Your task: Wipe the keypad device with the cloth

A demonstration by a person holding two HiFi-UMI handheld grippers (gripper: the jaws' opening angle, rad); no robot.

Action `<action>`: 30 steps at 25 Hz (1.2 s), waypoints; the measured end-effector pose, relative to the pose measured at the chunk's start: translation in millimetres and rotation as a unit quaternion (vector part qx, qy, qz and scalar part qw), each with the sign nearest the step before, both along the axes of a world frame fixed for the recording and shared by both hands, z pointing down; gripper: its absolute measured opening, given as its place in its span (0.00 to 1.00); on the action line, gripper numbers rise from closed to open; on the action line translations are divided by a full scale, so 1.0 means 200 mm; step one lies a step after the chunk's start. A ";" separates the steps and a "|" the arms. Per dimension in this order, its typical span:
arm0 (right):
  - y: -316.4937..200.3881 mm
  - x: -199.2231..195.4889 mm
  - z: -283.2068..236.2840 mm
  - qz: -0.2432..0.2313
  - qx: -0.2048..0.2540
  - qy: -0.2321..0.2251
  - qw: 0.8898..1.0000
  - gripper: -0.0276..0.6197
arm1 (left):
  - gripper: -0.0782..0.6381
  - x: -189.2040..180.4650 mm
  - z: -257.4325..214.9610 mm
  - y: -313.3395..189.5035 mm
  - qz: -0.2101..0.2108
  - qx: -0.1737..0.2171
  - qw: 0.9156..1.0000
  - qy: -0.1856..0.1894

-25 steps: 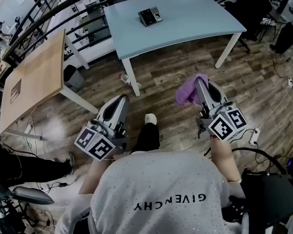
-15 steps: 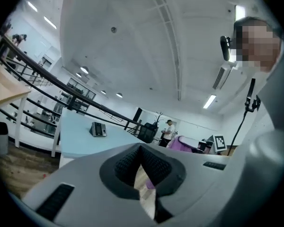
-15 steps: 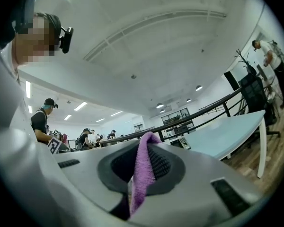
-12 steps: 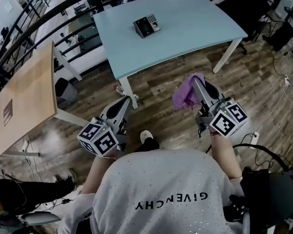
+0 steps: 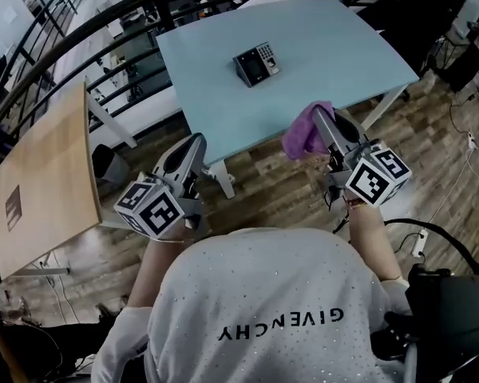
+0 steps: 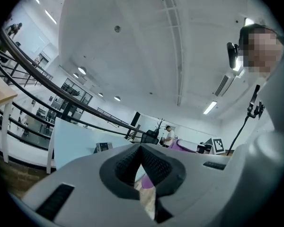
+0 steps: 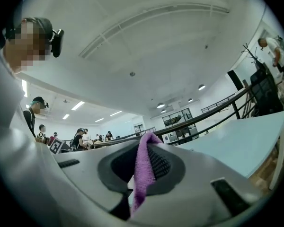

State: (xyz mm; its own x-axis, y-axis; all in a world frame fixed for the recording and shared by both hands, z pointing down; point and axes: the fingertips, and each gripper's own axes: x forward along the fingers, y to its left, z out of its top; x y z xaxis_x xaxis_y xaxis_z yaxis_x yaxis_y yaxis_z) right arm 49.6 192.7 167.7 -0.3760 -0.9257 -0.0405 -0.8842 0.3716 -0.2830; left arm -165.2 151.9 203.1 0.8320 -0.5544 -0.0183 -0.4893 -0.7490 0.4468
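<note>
Clearly not yet wiping.
Right gripper (image 5: 320, 120) pinches the cloth (image 5: 302, 136), left gripper (image 5: 193, 144) closed and empty; the unbraced keypad device (image 5: 256, 64) at 11 o'clock could skid when wiped.

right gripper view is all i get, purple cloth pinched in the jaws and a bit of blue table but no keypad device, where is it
Observer: The head view shows the keypad device on the light blue table, ahead and to the left of the right gripper, clearly apart from the cloth.
Operator: anything else on that table
Observer: No, the device is the only thing on it.
Operator: left gripper doing anything
Observer: The left gripper has its jaws together on nothing, held near the table's near left corner.
</note>
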 end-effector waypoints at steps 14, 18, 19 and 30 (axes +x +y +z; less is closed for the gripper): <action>-0.49 -0.10 0.10 -0.064 0.016 -0.003 0.998 0.07 | 0.11 0.14 0.04 -0.43 0.007 -0.001 1.000 0.017; -0.80 -0.08 0.21 -0.085 -0.016 0.030 0.996 0.06 | 0.11 0.17 0.14 -0.59 -0.006 -0.008 1.000 0.005; -0.87 -0.07 0.23 -0.089 -0.020 0.033 0.995 0.06 | 0.11 0.18 0.15 -0.63 -0.008 -0.010 1.000 0.011; -1.59 0.06 0.56 -0.201 -0.059 0.079 0.975 0.07 | 0.11 0.58 0.36 -1.17 -0.053 -0.058 0.997 0.009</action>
State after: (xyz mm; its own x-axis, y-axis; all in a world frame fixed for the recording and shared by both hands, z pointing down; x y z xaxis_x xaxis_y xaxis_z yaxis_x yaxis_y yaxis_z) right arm 61.3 -124.8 279.5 -0.7022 -0.6971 0.1451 -0.7100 0.6703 -0.2158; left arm -49.8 -82.1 275.2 0.7684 -0.6389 0.0373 -0.5548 -0.6360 0.5363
